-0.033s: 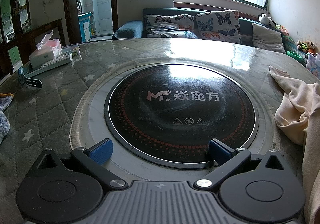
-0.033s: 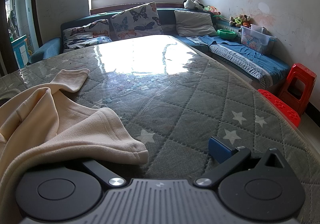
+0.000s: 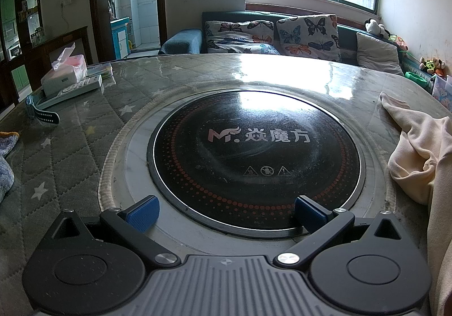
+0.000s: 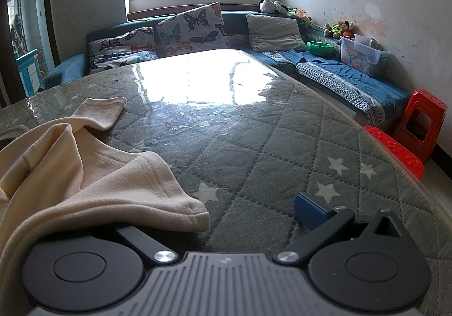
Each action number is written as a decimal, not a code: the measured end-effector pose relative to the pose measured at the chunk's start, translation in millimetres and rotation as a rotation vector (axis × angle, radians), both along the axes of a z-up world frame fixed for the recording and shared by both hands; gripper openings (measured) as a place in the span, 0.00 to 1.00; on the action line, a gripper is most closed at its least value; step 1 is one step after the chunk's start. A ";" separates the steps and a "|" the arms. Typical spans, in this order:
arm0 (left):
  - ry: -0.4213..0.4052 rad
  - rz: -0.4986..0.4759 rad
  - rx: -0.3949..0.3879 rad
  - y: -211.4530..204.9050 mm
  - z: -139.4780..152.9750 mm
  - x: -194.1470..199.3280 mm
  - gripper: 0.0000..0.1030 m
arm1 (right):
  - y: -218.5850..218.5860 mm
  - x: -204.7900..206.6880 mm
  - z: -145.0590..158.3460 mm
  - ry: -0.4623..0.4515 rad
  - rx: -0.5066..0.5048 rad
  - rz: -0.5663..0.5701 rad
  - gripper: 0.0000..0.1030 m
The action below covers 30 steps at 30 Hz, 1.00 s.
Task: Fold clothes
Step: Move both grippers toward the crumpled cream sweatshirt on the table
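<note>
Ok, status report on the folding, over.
Left gripper open, empty, over black round cooktop. Right gripper open; cream fleece garment draped over one finger, unfolded.

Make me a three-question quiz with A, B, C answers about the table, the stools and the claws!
1. Where does the cream garment lie?
A. on the sofa
B. on the quilted table
C. on the floor

2. What colour are the plastic stools?
A. red
B. green
C. yellow

3. How is the left claw?
A. shut on cloth
B. open and empty
C. holding a remote

Answers:
1 B, it is spread on the quilted table.
2 A, both beside the table are red.
3 B, its blue pads stand wide apart over the black cooktop.
</note>
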<state>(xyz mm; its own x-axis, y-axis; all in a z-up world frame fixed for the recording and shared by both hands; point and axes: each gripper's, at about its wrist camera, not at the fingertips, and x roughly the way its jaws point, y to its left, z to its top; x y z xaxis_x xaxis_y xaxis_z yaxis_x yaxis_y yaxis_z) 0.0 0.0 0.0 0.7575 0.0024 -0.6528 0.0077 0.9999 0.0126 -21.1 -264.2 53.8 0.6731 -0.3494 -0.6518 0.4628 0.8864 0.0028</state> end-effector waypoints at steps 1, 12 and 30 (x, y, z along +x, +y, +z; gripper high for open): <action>0.000 0.000 0.000 0.0 0.0 0.0 1.00 | -0.5 -0.4 -0.2 0.000 0.000 0.000 1.00; -0.001 0.000 0.000 -0.1 0.0 0.0 1.00 | -7.6 -6.5 -2.9 -0.001 0.002 0.001 1.00; 0.001 -0.002 0.002 -0.7 0.0 0.0 1.00 | -19.4 -34.7 -4.8 0.023 0.008 0.040 1.00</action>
